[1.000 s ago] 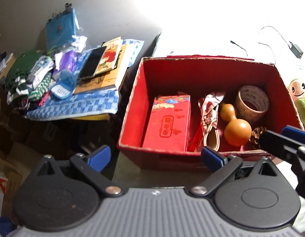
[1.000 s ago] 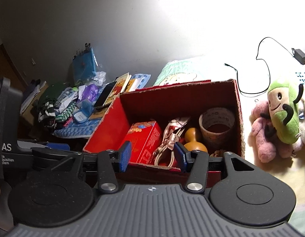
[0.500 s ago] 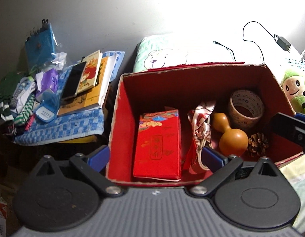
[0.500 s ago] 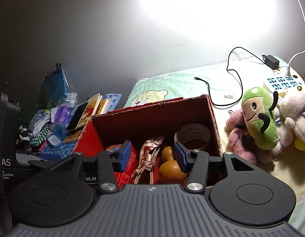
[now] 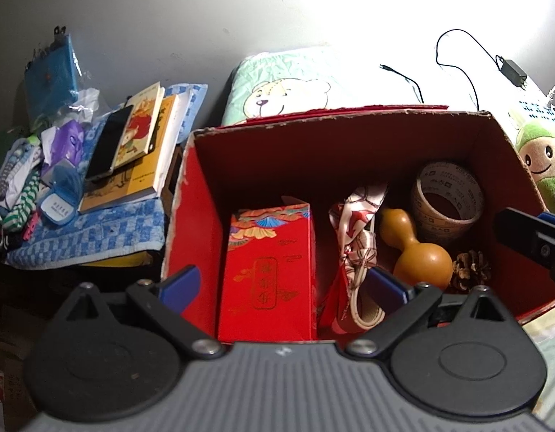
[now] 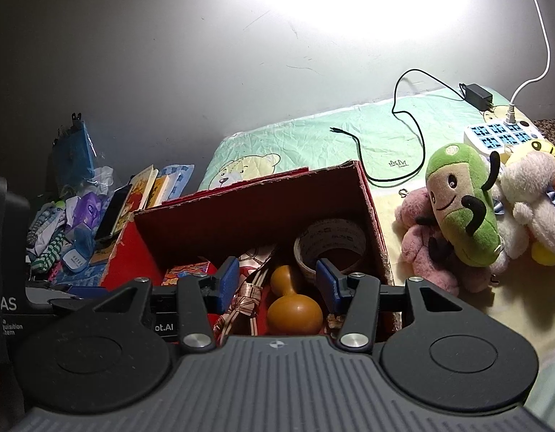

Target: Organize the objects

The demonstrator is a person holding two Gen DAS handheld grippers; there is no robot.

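Note:
An open red cardboard box (image 5: 349, 133) sits on the bed. Inside lie a red gift pack (image 5: 270, 273), a patterned cloth (image 5: 360, 237), a brown gourd (image 5: 419, 255), a tape roll (image 5: 446, 201) and a pine cone (image 5: 470, 270). My left gripper (image 5: 283, 284) hovers open over the box's near edge, its fingers either side of the gift pack, holding nothing. My right gripper (image 6: 277, 280) is open too, above the gourd (image 6: 293, 306) and near the tape roll (image 6: 329, 248), over the box (image 6: 248, 212). Its tip shows at the right edge of the left wrist view.
Left of the box, a blue checked cloth (image 5: 97, 230) carries books (image 5: 144, 133), a phone (image 5: 108, 144) and small items. Plush toys (image 6: 464, 212) lie right of the box, with a power strip (image 6: 493, 136) and charger cable (image 6: 410, 118) behind on the green sheet.
Both grippers have moved up and forward over the box, so its inside now shows from above. Both stay open and nothing was picked up.

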